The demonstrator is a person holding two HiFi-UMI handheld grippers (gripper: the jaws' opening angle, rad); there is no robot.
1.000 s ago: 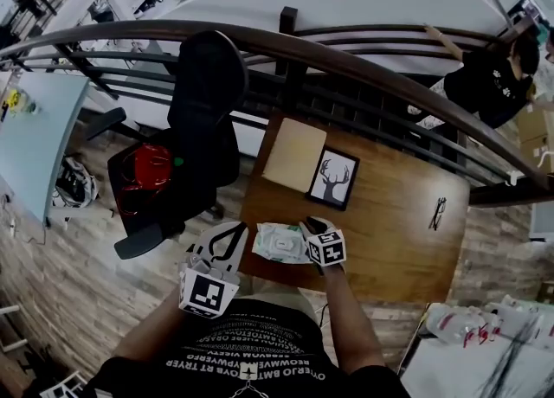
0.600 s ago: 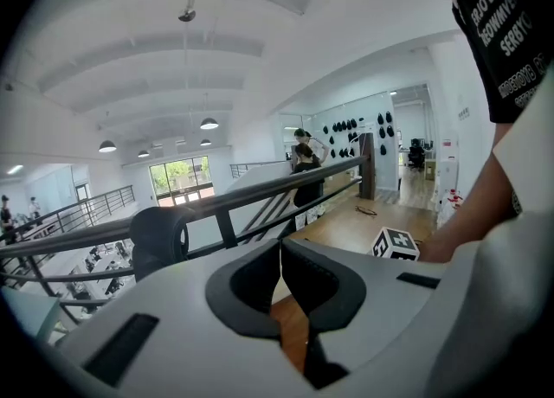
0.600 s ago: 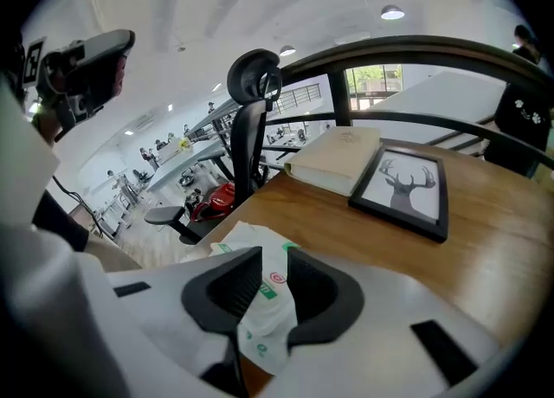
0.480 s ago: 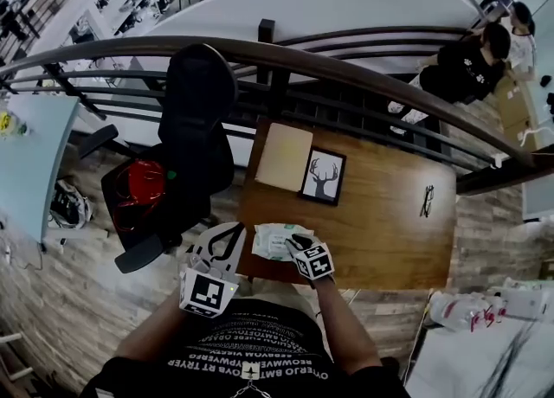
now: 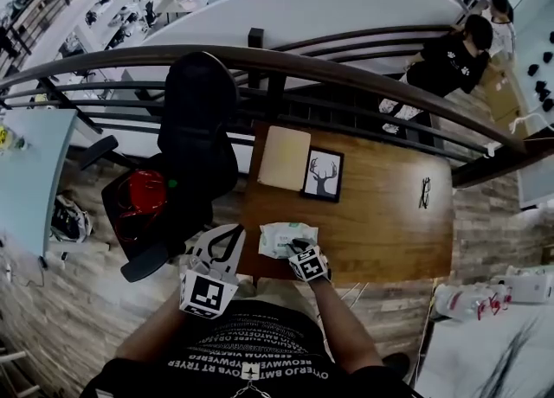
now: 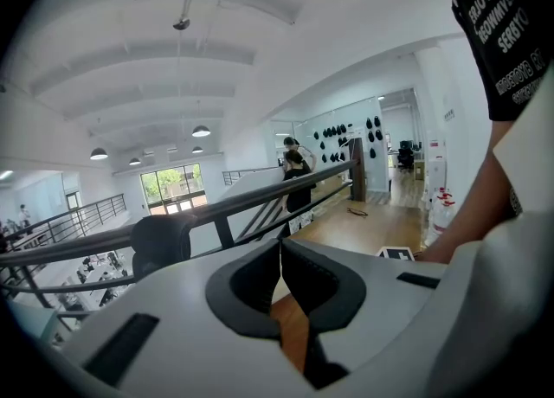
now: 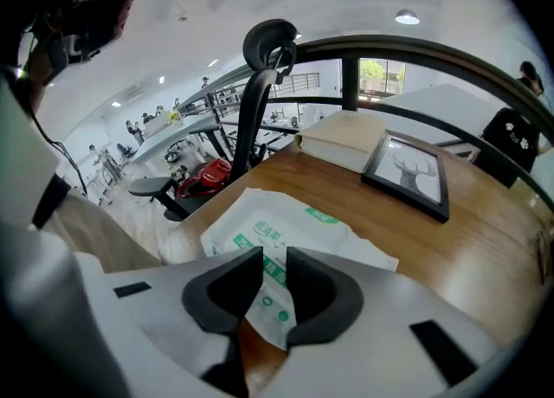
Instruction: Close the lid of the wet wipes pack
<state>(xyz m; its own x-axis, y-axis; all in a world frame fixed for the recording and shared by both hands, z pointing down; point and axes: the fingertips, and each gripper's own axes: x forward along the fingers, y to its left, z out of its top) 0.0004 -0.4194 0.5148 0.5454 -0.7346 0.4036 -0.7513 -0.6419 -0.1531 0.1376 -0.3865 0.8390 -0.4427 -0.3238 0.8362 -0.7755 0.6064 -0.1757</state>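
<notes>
1. The table (image 5: 389, 215) is brown wood and stands against a dark railing (image 5: 346, 72). There is plank floor around it and an open office beyond.
2. A tan book (image 5: 285, 157) and a framed deer picture (image 5: 323, 175) lie side by side at the far edge. A pair of glasses (image 5: 424, 192) lies well apart to the right. A black chair (image 5: 201, 119) stands off the left end.
3. The wet wipes pack (image 5: 279, 239) lies flat at the near edge.
4. My right tool (image 5: 299, 247) points down over the pack's near right part. Its jaws are partly apart and closing, and the pack shows in the gap, not pinched.
5. My left tool (image 5: 240, 229) hangs by the near left corner, jaws drawn together on nothing.
6. I cannot make out the lid, because the right tool covers that part.
</notes>
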